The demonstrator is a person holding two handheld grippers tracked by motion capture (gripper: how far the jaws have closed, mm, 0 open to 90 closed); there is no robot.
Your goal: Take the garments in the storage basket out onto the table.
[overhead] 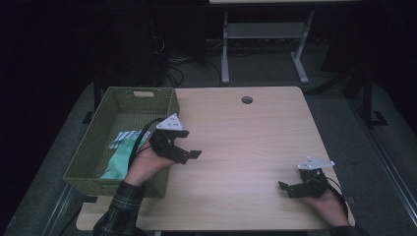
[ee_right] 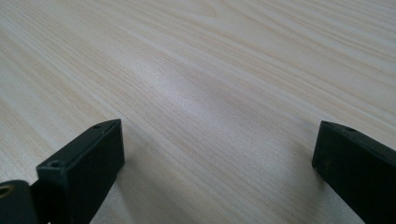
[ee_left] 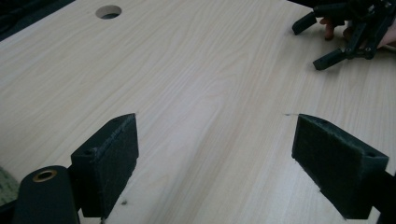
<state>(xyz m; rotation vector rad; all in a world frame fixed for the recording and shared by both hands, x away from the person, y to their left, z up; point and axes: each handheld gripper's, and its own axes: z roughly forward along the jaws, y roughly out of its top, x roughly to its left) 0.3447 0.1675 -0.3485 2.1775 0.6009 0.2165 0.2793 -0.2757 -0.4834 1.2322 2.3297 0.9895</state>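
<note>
Left hand-held gripper point(overhead: 189, 144) beside cloth point(overhead: 121, 153).

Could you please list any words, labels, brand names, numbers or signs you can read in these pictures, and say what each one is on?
None can be read.
The basket has a pale tag on its far rim, too small to read.
The cloth in the basket shows stripes, no lettering.
The table and both tongs, left and right, show no marking.
</note>
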